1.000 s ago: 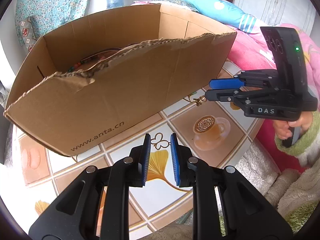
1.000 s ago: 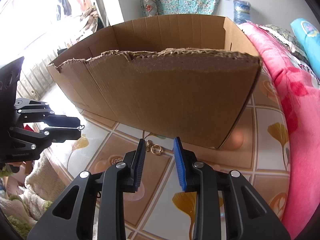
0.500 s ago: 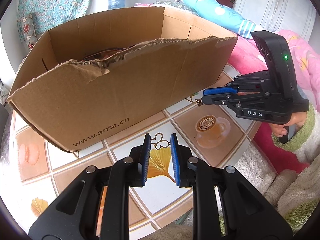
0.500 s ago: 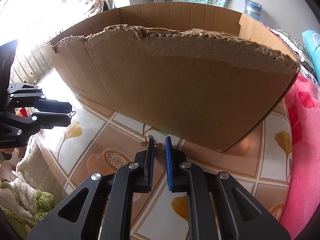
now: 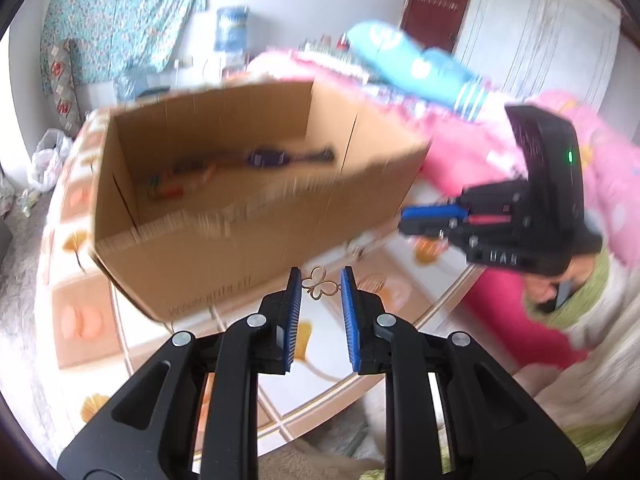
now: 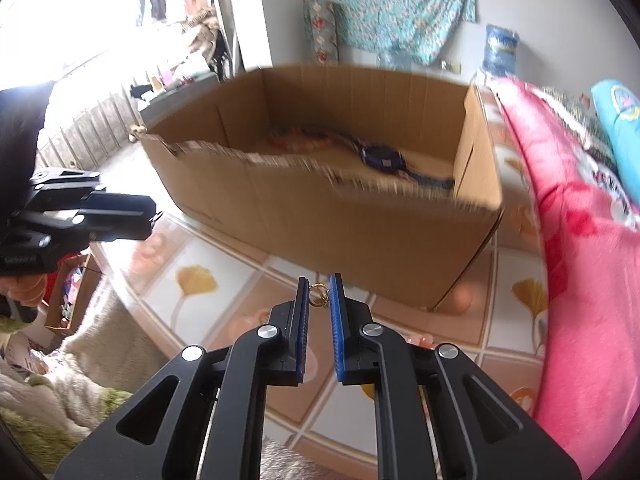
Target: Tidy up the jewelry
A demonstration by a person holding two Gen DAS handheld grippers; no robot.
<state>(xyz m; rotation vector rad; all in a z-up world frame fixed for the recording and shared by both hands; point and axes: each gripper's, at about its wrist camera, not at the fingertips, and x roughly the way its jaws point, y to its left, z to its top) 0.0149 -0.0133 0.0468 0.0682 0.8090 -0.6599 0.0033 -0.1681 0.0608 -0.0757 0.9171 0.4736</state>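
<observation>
A brown cardboard box [image 5: 240,216] stands on the tiled table; it also shows in the right wrist view [image 6: 360,220]. Inside lie a purple piece of jewelry [image 6: 382,156] and beaded strands [image 5: 180,176]. My right gripper [image 6: 319,294] is shut on a small gold ring piece [image 6: 319,294], lifted above the table in front of the box. My left gripper [image 5: 320,286] is open and empty, above the table before the box's front wall. A gold butterfly print [image 5: 320,286] on the tabletop shows between its fingertips.
A pink quilt [image 6: 580,260] lies along the right of the table, with a blue pillow [image 5: 416,64] behind. The tabletop [image 6: 208,280] has leaf and coffee-cup prints. A fluffy cream cloth [image 6: 80,360] lies below the table's near edge.
My right gripper closed on the gold ring piece by the box and lifted it off the table. Both grippers rose, so the box's inside now shows. The left gripper stayed open.
</observation>
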